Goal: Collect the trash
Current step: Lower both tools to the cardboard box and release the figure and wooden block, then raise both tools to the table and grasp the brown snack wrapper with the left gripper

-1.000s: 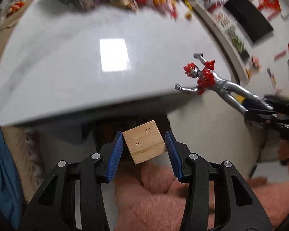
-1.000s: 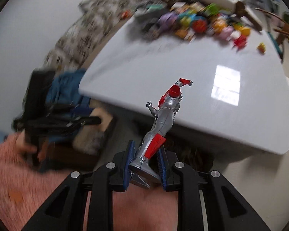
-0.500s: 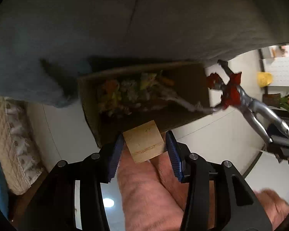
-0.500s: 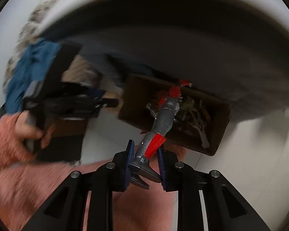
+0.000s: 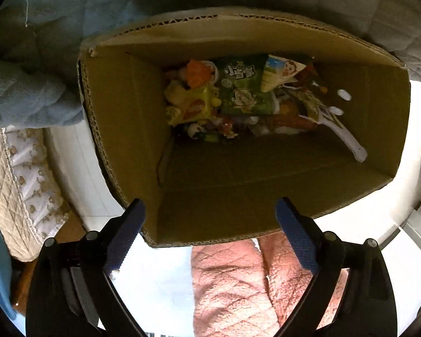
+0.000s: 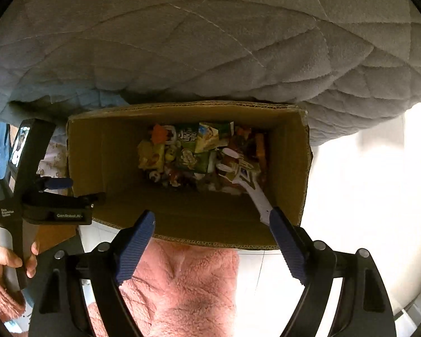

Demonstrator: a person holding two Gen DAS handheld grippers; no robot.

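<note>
Here both hand-held grippers, left (image 5: 209, 219) and right (image 6: 212, 230), hang spread apart and empty above the cardboard box (image 5: 120, 118). The trash (image 5: 238, 95) lies piled at its far end. Likely they are poised there for dropping.

Both the left hand-held gripper (image 5: 209, 219) and the right hand-held gripper (image 6: 212, 231) gape wide with nothing between their blue-padded fingers (image 5: 125, 237), the left one gripped by a bare hand (image 6: 12, 255).

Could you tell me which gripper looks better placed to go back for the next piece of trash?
Neither clearly. The left gripper and right gripper are both open, empty and over the cardboard box of wrappers. No remaining trash is visible, so I cannot favour either side.
</note>
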